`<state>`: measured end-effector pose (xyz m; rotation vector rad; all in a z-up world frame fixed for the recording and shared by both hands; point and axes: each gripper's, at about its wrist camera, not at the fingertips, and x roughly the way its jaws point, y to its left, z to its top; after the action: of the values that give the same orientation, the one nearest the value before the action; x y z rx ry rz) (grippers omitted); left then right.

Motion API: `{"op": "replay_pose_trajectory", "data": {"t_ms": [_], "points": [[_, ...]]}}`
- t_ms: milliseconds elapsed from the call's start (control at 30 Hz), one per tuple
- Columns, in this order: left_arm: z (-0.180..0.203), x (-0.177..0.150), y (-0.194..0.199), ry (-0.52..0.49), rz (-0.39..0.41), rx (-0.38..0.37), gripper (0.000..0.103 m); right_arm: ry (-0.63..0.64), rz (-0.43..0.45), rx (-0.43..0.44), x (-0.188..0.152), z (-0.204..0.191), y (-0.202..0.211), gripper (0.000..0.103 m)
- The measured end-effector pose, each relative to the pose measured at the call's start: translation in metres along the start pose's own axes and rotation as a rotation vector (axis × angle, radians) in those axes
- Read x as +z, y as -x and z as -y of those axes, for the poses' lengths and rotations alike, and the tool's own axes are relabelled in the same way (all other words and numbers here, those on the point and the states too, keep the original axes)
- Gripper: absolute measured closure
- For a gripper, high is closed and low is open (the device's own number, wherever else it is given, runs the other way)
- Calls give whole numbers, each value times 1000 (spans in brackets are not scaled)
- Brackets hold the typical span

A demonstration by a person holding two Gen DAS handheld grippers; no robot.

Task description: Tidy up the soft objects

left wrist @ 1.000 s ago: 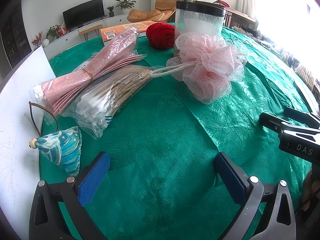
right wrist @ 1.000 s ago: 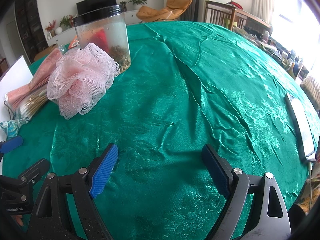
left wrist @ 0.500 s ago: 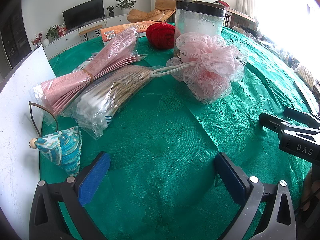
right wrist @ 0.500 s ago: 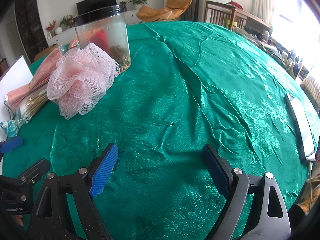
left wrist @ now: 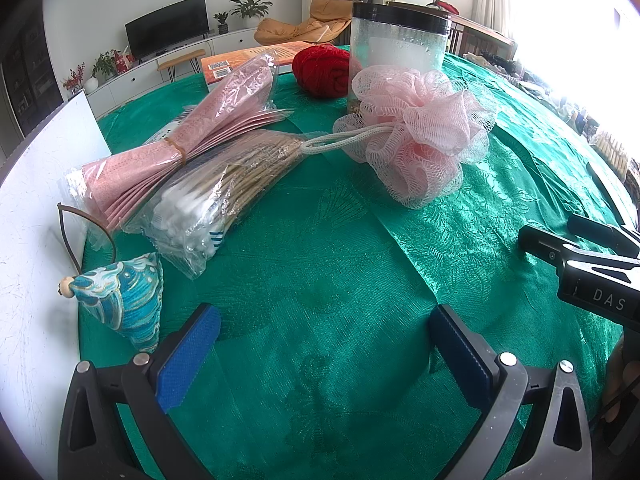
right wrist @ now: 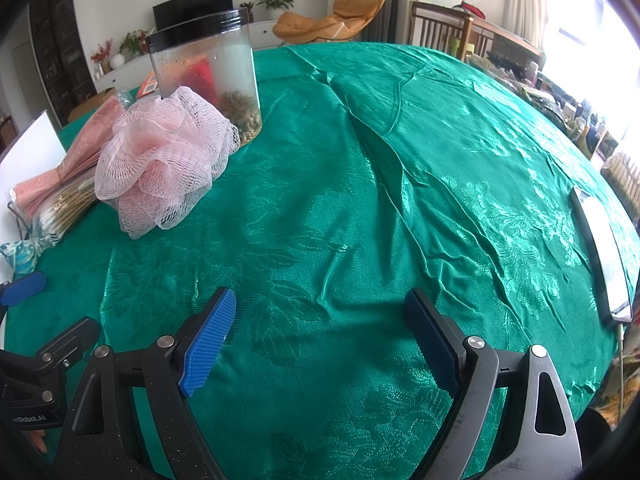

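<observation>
A pink mesh bath pouf (left wrist: 420,136) (right wrist: 164,160) with a white cord lies on the green tablecloth (left wrist: 340,248), leaning against a clear jar with a black lid (left wrist: 398,46) (right wrist: 208,76). A red yarn ball (left wrist: 322,66) sits behind it. A bag of cotton swabs (left wrist: 216,192) and a banded bundle of pink packets (left wrist: 176,148) lie to the left. A blue patterned fabric pouch (left wrist: 124,304) rests near the left edge. My left gripper (left wrist: 324,344) is open and empty above bare cloth. My right gripper (right wrist: 320,340) is open and empty too, well apart from the pouf.
A white board (left wrist: 36,216) stands along the table's left edge. An orange book (left wrist: 248,60) lies at the back. A phone (right wrist: 604,248) lies near the right edge. The right gripper's body (left wrist: 588,272) shows at the left wrist view's right side.
</observation>
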<state>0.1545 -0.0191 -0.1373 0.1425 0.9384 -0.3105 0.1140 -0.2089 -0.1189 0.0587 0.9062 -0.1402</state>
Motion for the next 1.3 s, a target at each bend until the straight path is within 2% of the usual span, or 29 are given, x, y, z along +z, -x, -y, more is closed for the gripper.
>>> {"op": "replay_pose_trajectory", "data": {"t_ms": [267, 400, 467, 567, 1300], "points": [[0, 0, 0, 0, 0, 0, 0, 2, -3, 5, 1, 0, -1, 14], [0, 0, 0, 0, 0, 0, 0, 55, -25, 42, 30, 3, -22, 14], [1, 0, 0, 0, 0, 0, 0, 67, -17, 22, 49, 9, -37, 11], [1, 0, 0, 0, 0, 0, 0, 56, -9, 52, 62, 21, -51, 6], [0, 0, 0, 0, 0, 0, 0, 61, -9, 53, 62, 19, -50, 6]]}}
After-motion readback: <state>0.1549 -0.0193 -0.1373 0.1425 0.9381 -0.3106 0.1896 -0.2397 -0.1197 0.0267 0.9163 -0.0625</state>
